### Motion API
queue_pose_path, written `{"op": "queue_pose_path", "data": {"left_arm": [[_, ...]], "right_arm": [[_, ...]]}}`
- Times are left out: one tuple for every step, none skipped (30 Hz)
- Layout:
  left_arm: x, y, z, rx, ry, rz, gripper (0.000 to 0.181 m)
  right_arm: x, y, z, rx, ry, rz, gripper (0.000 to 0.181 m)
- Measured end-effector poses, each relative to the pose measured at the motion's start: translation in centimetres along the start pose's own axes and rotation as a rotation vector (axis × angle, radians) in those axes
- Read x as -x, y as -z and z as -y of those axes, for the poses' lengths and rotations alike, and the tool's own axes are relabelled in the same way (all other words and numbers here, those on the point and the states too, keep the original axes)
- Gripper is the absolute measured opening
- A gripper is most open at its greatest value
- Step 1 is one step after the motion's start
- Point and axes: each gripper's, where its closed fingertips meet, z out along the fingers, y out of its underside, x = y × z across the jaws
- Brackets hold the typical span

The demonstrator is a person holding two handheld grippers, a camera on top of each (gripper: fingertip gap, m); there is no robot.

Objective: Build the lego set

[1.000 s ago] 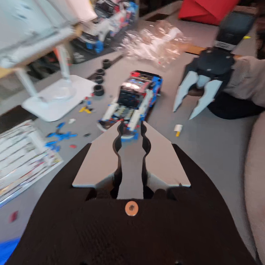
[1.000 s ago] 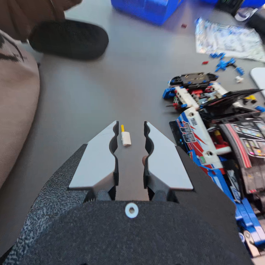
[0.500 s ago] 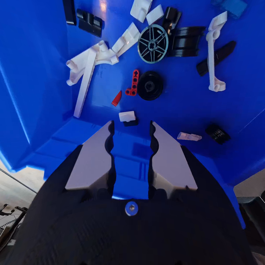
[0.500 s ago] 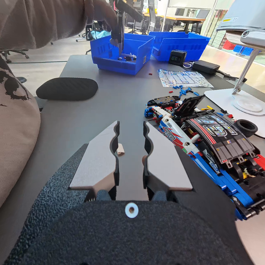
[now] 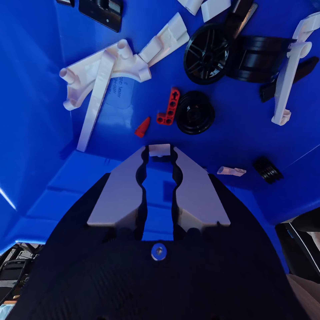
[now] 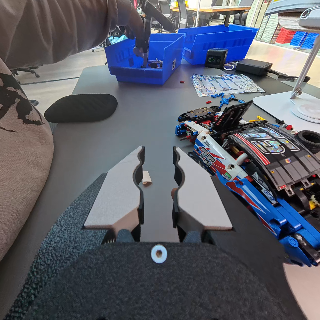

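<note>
My left gripper (image 5: 159,149) is down inside a blue bin (image 5: 34,86), its fingertips closed on a small white lego piece (image 5: 159,150) at the bin floor. The same gripper shows far off in the right wrist view (image 6: 145,43), reaching into that bin (image 6: 142,74). My right gripper (image 6: 158,150) is open and empty, low over the grey table. A small white piece (image 6: 146,178) lies on the table between its fingers. The part-built blue, white and black lego car (image 6: 251,155) stands just to its right.
The bin holds white panels (image 5: 103,69), a black spoked rim (image 5: 206,53), a black wheel hub (image 5: 194,112) and a red L beam (image 5: 168,109). On the table are a black pad (image 6: 81,107), a sticker sheet (image 6: 225,84), loose blue pieces (image 6: 223,99), a tyre (image 6: 310,140) and a second bin (image 6: 216,41).
My left gripper swung from the car into the blue bin, moved down onto the small white piece and narrowed around it. My right gripper tilted up from the table and has held still since.
</note>
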Motion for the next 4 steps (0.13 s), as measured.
{"op": "queue_pose_path", "data": {"left_arm": [[-0.02, 0.0, -0.03, 0.002, -0.002, -0.001, 0.023], [-0.08, 0.0, -0.07, 0.005, -0.009, -0.001, 0.023], [-0.07, 0.01, -0.09, 0.008, -0.02, 0.004, 0.023], [-0.08, 0.02, -0.08, 0.007, -0.025, 0.01, 0.023]], "right_arm": [[-0.01, 0.0, -0.05, 0.002, 0.001, 0.0, 0.031], [-0.01, 0.0, -0.09, 0.004, 0.002, -0.001, 0.031], [-0.03, 0.02, -0.12, 0.006, 0.005, -0.004, 0.031], [-0.05, 0.04, -0.13, 0.008, 0.008, -0.006, 0.031]]}}
